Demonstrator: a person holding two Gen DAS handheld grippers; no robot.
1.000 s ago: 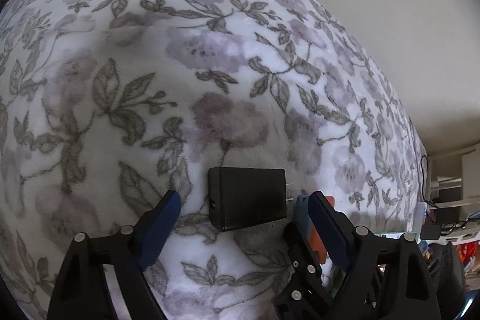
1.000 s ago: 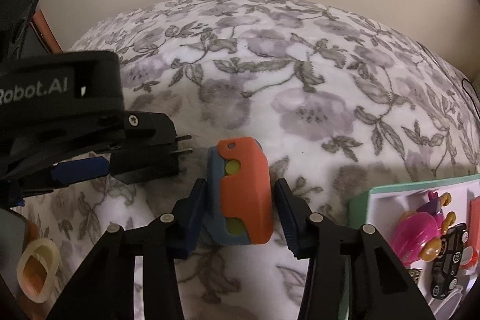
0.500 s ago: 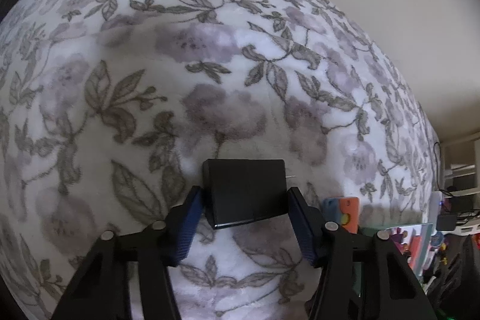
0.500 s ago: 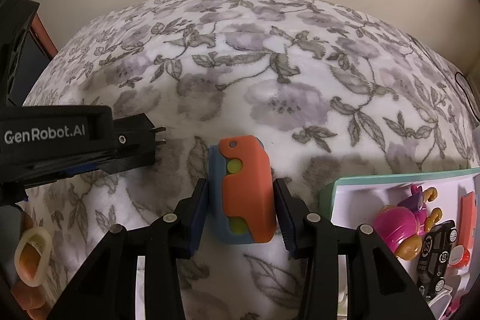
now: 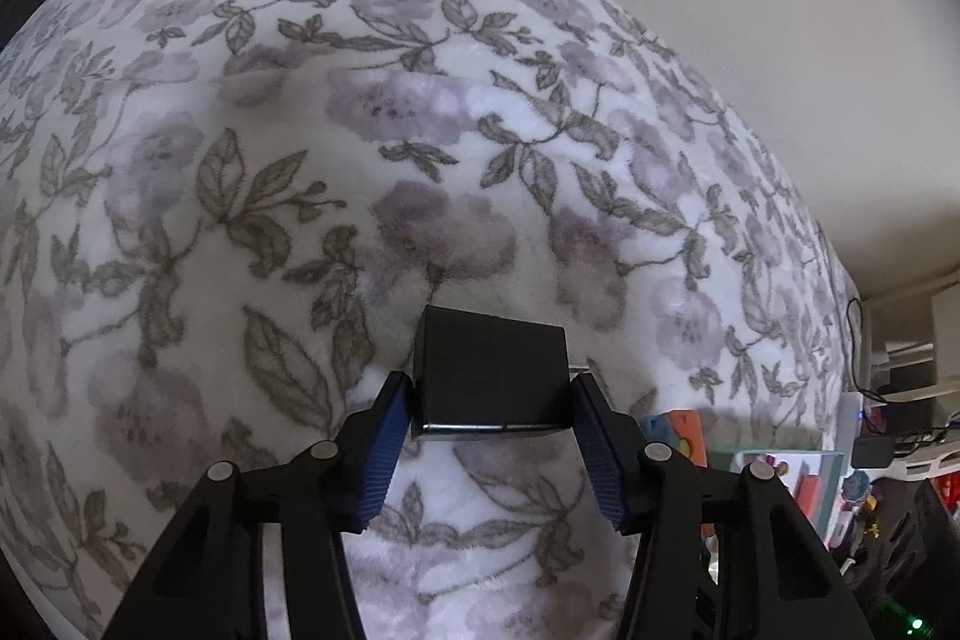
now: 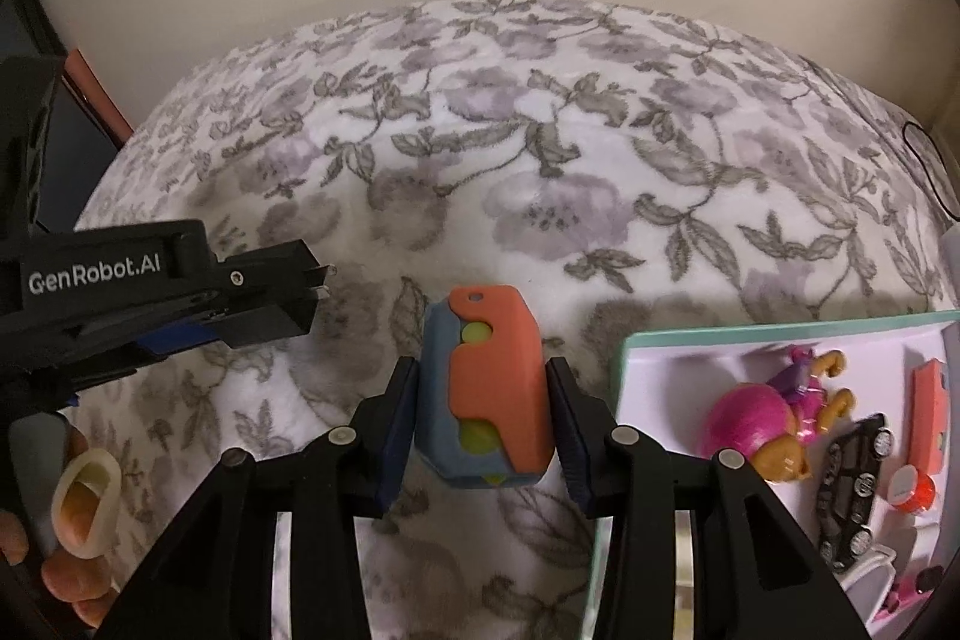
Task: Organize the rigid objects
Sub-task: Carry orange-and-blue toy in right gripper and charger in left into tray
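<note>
Left wrist view shows our left hand-held gripper point(image 5: 492, 397) pinching a black rectangular plastic plug adapter point(image 5: 491, 377) across its two flat sides, the blue ribbed pads point(image 5: 393, 445) pressed against it. It appears lifted just above the white fleece blanket with grey-purple flowers point(image 5: 300, 160) covering the bed; a metal prong shows at its right edge. We judge it stiff, smooth and fairly dense, so the broad side faces are the right place to hold, well away from the prongs.

From the right wrist view, our right hand-held gripper point(image 6: 483, 400) is closed on an orange-and-blue moulded plastic toy with yellow-green dots point(image 6: 486, 388), gripped by its long sides. It looks light and rigid, but its rounded shell may slip, so a hold near the middle suits it.

Just right of that toy lies a shallow white tray with a teal rim point(image 6: 624, 358), holding a pink-haired doll figure point(image 6: 774, 418), a black toy car point(image 6: 852, 490) and an orange flat piece point(image 6: 927, 412). We reckon both held items belong there. At the lower left edge, fingers of the person's hand point(image 6: 72, 580) show.
</note>
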